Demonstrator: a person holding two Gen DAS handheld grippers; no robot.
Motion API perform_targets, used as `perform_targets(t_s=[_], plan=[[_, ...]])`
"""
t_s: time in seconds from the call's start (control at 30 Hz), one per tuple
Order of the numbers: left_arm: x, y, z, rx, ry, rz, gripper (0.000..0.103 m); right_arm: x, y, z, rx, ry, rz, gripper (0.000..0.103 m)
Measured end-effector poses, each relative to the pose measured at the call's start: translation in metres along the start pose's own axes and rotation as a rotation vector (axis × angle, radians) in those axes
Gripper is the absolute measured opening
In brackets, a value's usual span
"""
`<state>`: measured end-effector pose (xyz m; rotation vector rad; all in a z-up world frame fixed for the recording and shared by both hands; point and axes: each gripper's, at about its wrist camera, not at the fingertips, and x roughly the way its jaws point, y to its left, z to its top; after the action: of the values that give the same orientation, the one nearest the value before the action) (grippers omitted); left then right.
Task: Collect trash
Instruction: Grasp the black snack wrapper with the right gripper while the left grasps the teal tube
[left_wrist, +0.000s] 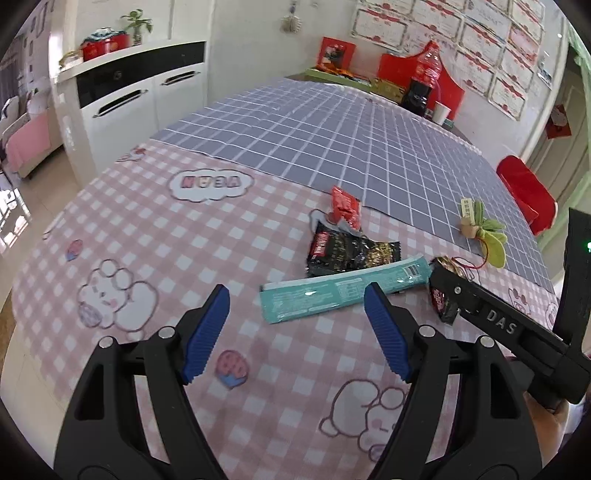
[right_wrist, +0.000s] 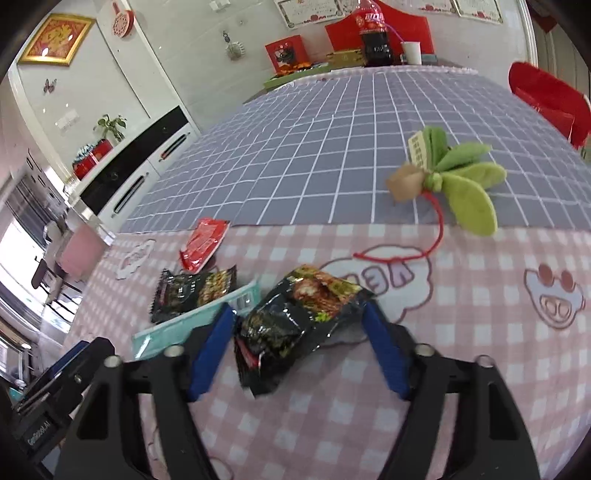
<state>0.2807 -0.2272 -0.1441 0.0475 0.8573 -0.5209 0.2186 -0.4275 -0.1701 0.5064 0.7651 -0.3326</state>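
From the left wrist view, the left gripper hangs released, blue fingers wide with nothing between them, just short of the long flat teal foil wrapper on the desk's pink checked cloth. The wrapper looks light, thin and slippery; a pinch across its narrow width near one end should hold better than along its length. Behind it lie a crumpled black snack packet and a small red packet; the right tool hides most of another wrapper at the frame's edge. From the right wrist view, the right gripper straddles a crinkled black foil noodle packet, fingers released, pads apparently not yet pressing, though the blurred left finger makes contact hard to judge. It seems empty, soft and crushable; its bunched middle suits gripping.
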Motion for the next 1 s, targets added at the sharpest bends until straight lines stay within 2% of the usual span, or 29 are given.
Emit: perform_targets(t_s=[0.07, 0.1, 0.13, 0.17, 0.4, 0.6, 0.8, 0.87, 0.93, 1.0], plan=[[0.008, -0.008, -0.001, 0.053, 0.012, -0.002, 0.074, 0.002, 0.002, 0.0, -0.027, -0.006, -0.014, 0.051], [0.012, -0.011, -0.001, 0.08, 0.02, -0.005, 0.074, 0.003, 0.002, 0.0, -0.036, -0.006, -0.021, 0.049], [0.017, -0.016, -0.001, 0.112, 0.029, -0.003, 0.074, 0.003, 0.002, 0.001, -0.034, -0.008, -0.021, 0.035], [0.02, -0.019, -0.001, 0.132, 0.032, -0.001, 0.074, 0.005, 0.002, 0.002, -0.034, 0.003, -0.004, 0.03], [0.038, -0.035, 0.0, 0.233, 0.062, -0.01, 0.074, -0.001, 0.005, 0.0, -0.068, -0.008, 0.0, 0.025], [0.045, -0.051, -0.007, 0.317, 0.082, -0.057, 0.074, -0.011, 0.003, -0.003, -0.098, -0.025, -0.014, 0.025], [0.054, -0.063, -0.006, 0.341, 0.104, -0.052, 0.073, -0.019, 0.004, -0.009, -0.126, -0.017, -0.004, 0.025], [0.055, -0.064, -0.005, 0.328, 0.103, -0.057, 0.066, -0.022, 0.005, -0.012, -0.131, -0.013, 0.008, 0.025], [0.054, -0.067, -0.004, 0.337, 0.099, -0.065, 0.048, -0.022, 0.007, -0.014, -0.133, -0.005, 0.022, 0.025], [0.052, -0.072, -0.005, 0.353, 0.099, -0.079, 0.039, -0.024, 0.008, -0.015, -0.131, -0.005, 0.033, 0.025]])
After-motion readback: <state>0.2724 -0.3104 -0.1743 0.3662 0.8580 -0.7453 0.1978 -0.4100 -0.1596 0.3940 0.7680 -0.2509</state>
